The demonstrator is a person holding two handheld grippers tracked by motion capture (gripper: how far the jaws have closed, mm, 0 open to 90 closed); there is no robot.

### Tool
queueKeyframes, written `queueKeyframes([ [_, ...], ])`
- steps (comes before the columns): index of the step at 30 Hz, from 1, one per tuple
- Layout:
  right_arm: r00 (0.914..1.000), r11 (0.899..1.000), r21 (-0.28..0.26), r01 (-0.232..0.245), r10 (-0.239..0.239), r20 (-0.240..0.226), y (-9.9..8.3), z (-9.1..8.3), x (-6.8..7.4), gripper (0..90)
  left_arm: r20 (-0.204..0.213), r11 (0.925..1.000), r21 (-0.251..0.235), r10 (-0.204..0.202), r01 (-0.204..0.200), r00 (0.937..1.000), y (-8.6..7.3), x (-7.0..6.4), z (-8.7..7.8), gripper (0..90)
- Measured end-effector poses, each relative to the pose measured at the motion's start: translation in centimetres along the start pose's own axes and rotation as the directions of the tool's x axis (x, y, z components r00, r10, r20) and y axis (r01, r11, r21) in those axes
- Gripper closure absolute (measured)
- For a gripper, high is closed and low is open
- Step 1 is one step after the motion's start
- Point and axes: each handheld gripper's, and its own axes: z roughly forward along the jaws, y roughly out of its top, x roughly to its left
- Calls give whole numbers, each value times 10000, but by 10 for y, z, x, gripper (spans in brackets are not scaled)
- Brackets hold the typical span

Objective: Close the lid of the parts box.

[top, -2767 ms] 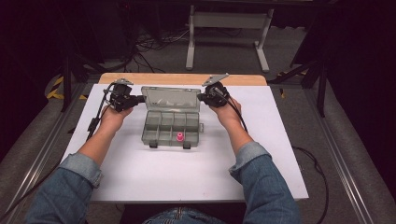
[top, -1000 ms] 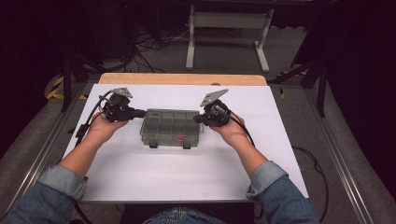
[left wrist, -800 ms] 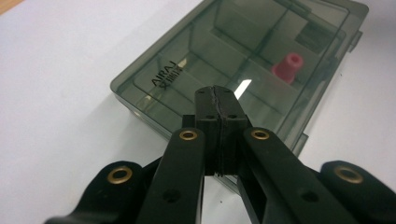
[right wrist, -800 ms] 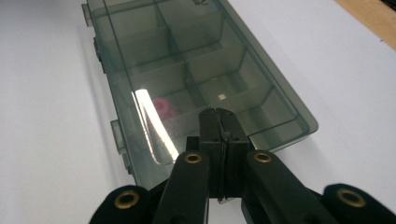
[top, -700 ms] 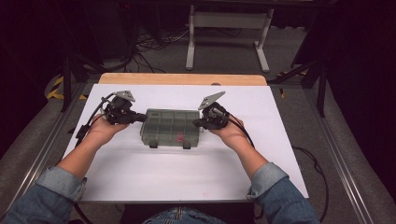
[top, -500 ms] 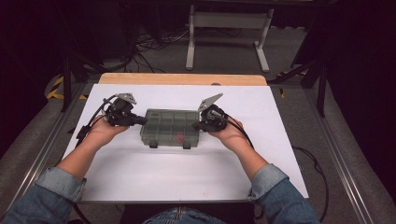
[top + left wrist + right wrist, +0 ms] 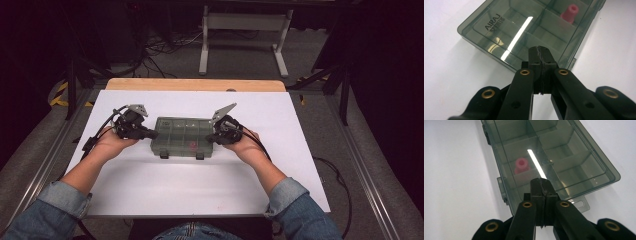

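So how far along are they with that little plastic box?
Done, by the look of it: the lid of the compartment box lies flat and shut, with the pink piece sealed in one compartment. In hand: the left gripper and the right gripper, jaws shut, press on opposite ends of the lid. Left: probably snapping the two front latches; I cannot tell whether they are fastened.

1 organizer box (image 7: 184, 136), 1 pink piece (image 7: 522, 165), 2 grippers
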Motion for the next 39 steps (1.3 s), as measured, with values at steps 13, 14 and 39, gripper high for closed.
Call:
queueKeyframes([
  [13, 10000, 10000, -7, 65, -65, 14, -2, 0, 2, 898, -51, 9997, 244, 97, -95, 9999, -2, -2, 5, 891],
  [14, 10000, 10000, -12, 62, -62, -2, -3, 0, 2, 897, -103, 9995, 276, 124, -121, 9999, -2, -2, 6, 891],
  [39, 9991, 9989, -208, 416, -415, 48, -6, -6, 10, 865, -148, 9990, -193, 407, -410, 9991, -9, -15, -1, 810],
])
